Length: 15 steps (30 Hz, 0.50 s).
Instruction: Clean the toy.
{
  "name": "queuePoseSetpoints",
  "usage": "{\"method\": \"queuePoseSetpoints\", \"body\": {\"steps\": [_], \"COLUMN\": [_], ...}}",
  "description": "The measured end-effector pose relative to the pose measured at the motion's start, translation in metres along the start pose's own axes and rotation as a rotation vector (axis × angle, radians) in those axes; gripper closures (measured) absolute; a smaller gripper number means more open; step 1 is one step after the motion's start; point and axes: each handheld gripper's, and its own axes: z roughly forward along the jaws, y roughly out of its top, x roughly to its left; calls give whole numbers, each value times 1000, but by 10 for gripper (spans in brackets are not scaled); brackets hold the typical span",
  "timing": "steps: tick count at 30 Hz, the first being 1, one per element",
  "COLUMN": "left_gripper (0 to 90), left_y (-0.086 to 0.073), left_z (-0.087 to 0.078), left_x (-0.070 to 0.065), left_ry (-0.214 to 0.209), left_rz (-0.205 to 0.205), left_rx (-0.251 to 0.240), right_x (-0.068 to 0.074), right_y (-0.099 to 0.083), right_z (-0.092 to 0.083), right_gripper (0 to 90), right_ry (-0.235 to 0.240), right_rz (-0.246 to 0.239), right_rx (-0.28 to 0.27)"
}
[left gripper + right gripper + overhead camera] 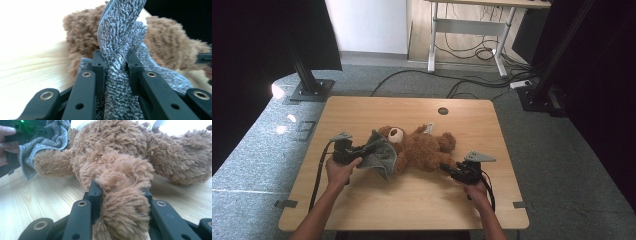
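Brown teddy bear point(422, 147) lies on its back near the middle of the wooden table point(412, 200), head toward the left, legs toward the right. Grey towel point(381, 152) is draped over the bear's left side, covering part of the head and one arm, one corner hanging down to the table on the near side. Left tool point(362, 150) sits at the left edge of the towel, held by the left hand point(341, 170); in the left gripper view its jaws are clamped narrow on a bunched fold of the towel point(120, 57), fabric squeezed between both pads, bear fur point(80, 37) right behind it. Right tool point(451, 170) is at the near right of the bear, held by the right hand point(474, 191); in the right gripper view its jaws are pinched on a furry limb of the bear point(122, 202), fur bulging out between and above the pads. Same view shows the towel point(42, 147) and the left hand point(6, 142) far off at the top left. Cables run from both tools toward the near table edge. Floor point(572, 150) around the table is grey carpet, another desk frame point(472, 30) stands at the far side with loose cables under it.
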Motion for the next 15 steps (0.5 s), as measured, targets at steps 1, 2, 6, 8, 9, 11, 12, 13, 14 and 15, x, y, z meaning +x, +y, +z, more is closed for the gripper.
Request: {"method": "queuePoseSetpoints", "body": {"steps": [1,2,6,8,9,11,12,13,14,15], "left_gripper": [735,735,734,733,733,733,732,731,731,730], "left_y": [1,2,10,14,15,17,18,18,17,16], "left_z": [0,0,9,16,21,30,38,43,50,57], "left_x": [-5,-9,-38,-51,-60,-71,-78,-82,-87,-93], "left_ry": [-23,-42,-140,-183,-195,-203,-212,-219,-232,-242], "left_rz": [-3,1,36,44,54,80,88,85,80,83], "left_rx": [-8,-10,-2,5,15,28,38,45,55,71], "right_x": [0,0,0,0,1,1,0,0,0,0], "right_y": [0,0,0,0,0,0,0,0,0,0], "right_z": [0,0,0,0,0,0,0,0,0,0], "right_gripper": [663,663,663,663,662,662,662,662,662,662], "right_ry": [-1,-2,-5,-6,-6,-6,-5,-4,-3,-3], "right_rz": [1,2,1,0,0,2,3,5,7,8], "right_rx": [-1,-1,-2,-1,0,0,0,0,0,0]}}
